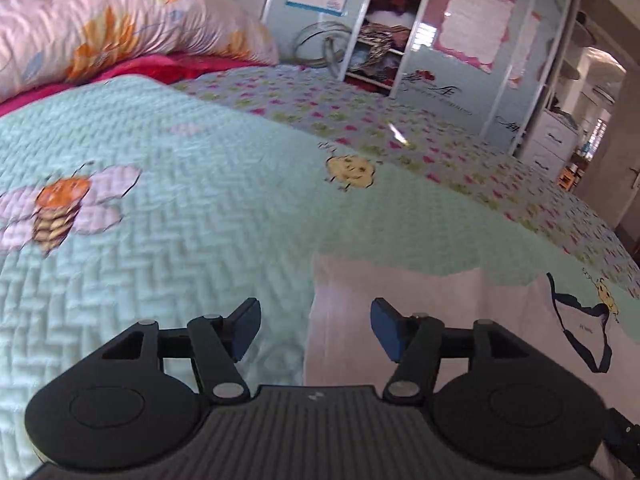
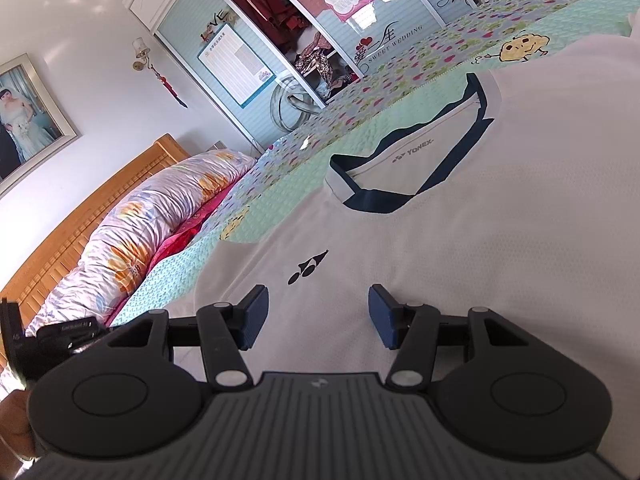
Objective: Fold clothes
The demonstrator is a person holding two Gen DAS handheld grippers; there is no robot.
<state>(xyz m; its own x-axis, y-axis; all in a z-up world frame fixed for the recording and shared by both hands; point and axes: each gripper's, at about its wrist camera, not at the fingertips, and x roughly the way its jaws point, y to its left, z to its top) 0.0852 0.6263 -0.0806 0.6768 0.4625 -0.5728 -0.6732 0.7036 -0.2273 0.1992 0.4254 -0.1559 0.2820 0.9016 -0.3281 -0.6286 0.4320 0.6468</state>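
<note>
The left gripper (image 1: 315,330) hovers with its blue-padded jaws spread and nothing between them, over the edge where the white shirt (image 1: 440,320) meets the quilt (image 1: 180,220). The right gripper (image 2: 318,316) also stands apart and empty above the shirt's chest, near a small black logo (image 2: 307,268). The shirt is a fine mesh knit with a dark navy V-collar (image 2: 404,188), lying flat on the mint, zigzag-stitched quilt. A glossy floral duvet (image 2: 152,224) lies bunched against the slatted wooden headboard (image 2: 80,208).
</note>
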